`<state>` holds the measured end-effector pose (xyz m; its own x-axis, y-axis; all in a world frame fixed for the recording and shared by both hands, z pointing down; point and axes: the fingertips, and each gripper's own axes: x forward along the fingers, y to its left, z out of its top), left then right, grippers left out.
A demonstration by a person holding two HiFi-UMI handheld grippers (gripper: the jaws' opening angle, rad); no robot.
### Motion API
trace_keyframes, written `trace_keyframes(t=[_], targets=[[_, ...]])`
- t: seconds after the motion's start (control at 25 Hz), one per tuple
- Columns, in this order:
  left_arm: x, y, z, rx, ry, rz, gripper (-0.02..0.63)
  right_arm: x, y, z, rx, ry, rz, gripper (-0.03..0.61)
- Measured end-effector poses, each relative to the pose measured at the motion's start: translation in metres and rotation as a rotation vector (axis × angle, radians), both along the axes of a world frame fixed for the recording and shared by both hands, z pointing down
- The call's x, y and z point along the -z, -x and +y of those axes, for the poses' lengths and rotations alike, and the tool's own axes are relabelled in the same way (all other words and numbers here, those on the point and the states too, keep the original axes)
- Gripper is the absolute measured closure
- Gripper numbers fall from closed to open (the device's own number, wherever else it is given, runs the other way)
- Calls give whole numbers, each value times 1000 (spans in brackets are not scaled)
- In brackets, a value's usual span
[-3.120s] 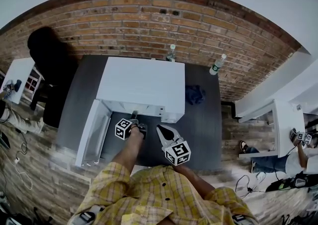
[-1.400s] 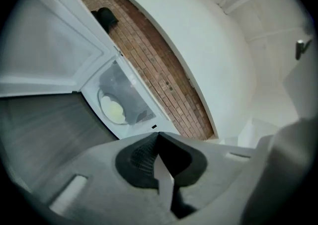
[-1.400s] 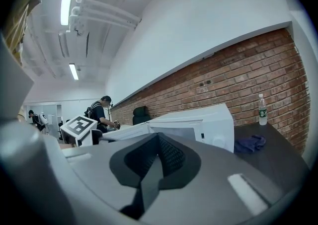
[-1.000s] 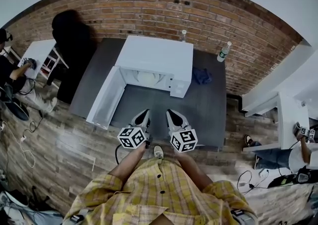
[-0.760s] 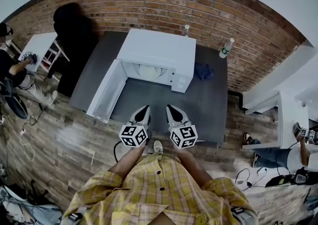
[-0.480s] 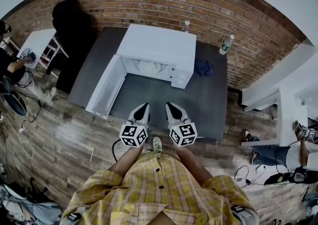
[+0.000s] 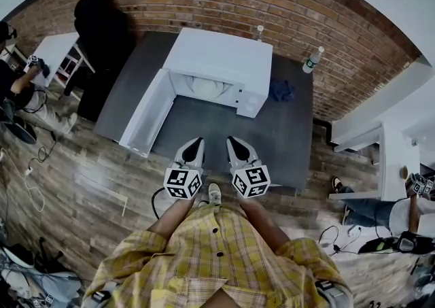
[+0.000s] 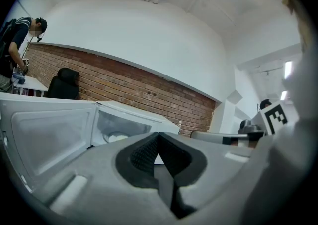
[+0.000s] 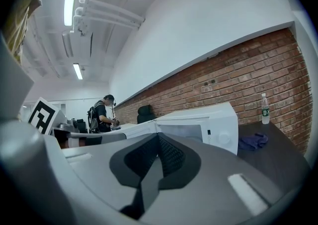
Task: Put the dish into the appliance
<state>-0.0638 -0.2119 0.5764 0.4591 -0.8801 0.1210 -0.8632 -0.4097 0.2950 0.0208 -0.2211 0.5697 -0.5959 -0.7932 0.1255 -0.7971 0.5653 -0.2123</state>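
Note:
The white microwave (image 7: 221, 62) stands at the back of the dark table (image 7: 272, 143), its door (image 7: 144, 115) swung open to the left. A white dish (image 7: 204, 87) lies inside the cavity. Both grippers hover side by side over the table's near edge, well short of the microwave. My left gripper (image 7: 196, 142) is shut with nothing in it, and so is my right gripper (image 7: 233, 142). In the left gripper view the dish (image 8: 118, 137) shows through the open front past the shut left gripper (image 8: 159, 137). The right gripper (image 9: 158, 138) points at the microwave (image 9: 208, 122).
A blue cloth (image 7: 282, 90) lies right of the microwave, with a water bottle (image 7: 311, 60) behind it and another bottle (image 7: 259, 30) at the wall. A brick wall backs the table. A black chair (image 7: 102, 28) and a person at a side table (image 7: 20, 89) are at left.
Three seconds ago the left gripper was at the microwave's opening; both grippers now sit back at the table's near edge. Over the last second they barely shifted, and the left one rolled slightly.

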Motion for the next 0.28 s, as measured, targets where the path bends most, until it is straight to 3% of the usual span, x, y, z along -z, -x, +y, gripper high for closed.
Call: trace_keyframes(t=[0.28], targets=[[2,5,-1,16,-17,-8,612,-2,1,-2,8,0,-4,580]])
